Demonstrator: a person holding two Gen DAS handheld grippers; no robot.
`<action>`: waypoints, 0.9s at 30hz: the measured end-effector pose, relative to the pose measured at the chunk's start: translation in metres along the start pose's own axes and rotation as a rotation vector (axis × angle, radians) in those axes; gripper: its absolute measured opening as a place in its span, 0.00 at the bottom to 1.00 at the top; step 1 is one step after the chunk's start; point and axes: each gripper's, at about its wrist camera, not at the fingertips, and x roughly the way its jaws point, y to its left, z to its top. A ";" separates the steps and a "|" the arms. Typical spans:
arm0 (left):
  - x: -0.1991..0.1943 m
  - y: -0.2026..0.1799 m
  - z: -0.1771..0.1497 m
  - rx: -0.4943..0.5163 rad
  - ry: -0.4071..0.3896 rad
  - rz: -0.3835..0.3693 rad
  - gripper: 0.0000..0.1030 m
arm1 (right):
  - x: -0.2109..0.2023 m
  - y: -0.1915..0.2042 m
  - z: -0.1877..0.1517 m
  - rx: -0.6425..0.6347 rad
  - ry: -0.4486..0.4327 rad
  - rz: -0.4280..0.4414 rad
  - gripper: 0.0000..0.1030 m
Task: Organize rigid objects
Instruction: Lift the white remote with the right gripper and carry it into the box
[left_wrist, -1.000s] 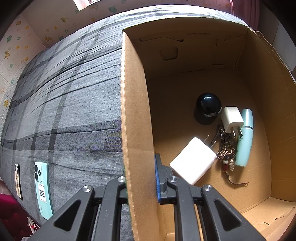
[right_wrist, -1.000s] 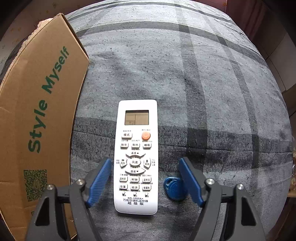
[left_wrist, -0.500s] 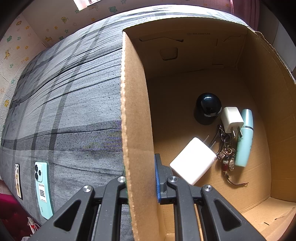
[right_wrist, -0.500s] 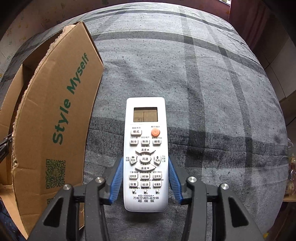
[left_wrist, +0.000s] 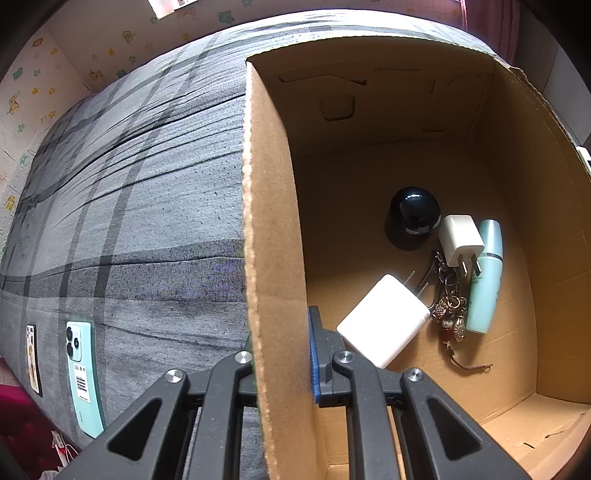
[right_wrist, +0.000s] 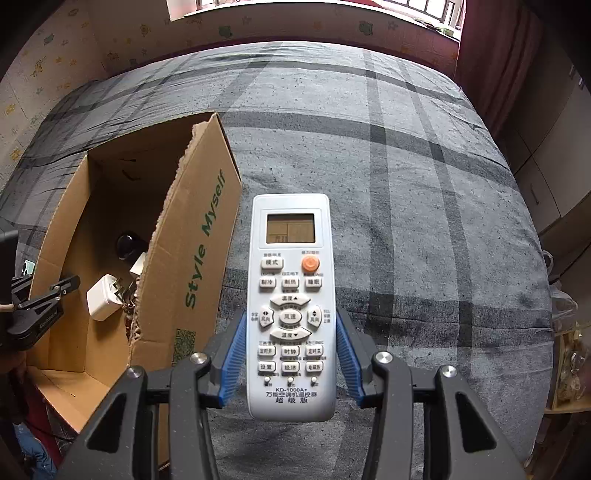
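The right gripper (right_wrist: 291, 354) clamps its blue pads on the white rectangular air-conditioner remote (right_wrist: 291, 306), lifted above the grey plaid bedspread (right_wrist: 424, 229). The left gripper (left_wrist: 282, 365) pinches the brown cardboard box (left_wrist: 269, 229) wall (chargers, keys and a tube lie inside).

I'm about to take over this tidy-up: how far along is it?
Done: two white chargers, a black dome, keys and a teal tube lie in the cardboard box. In hand: the right gripper holds the remote; the left gripper clamps the box wall. Left: the teal phone on the bed.
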 end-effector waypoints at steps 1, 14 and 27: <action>0.000 0.000 0.000 -0.001 0.000 -0.001 0.13 | -0.004 0.002 0.002 -0.003 -0.006 0.001 0.48; 0.001 0.002 0.000 -0.007 0.002 -0.011 0.12 | -0.036 0.051 0.029 -0.078 -0.067 0.056 0.48; 0.002 0.003 0.000 -0.011 0.003 -0.017 0.12 | -0.027 0.113 0.046 -0.175 -0.051 0.121 0.48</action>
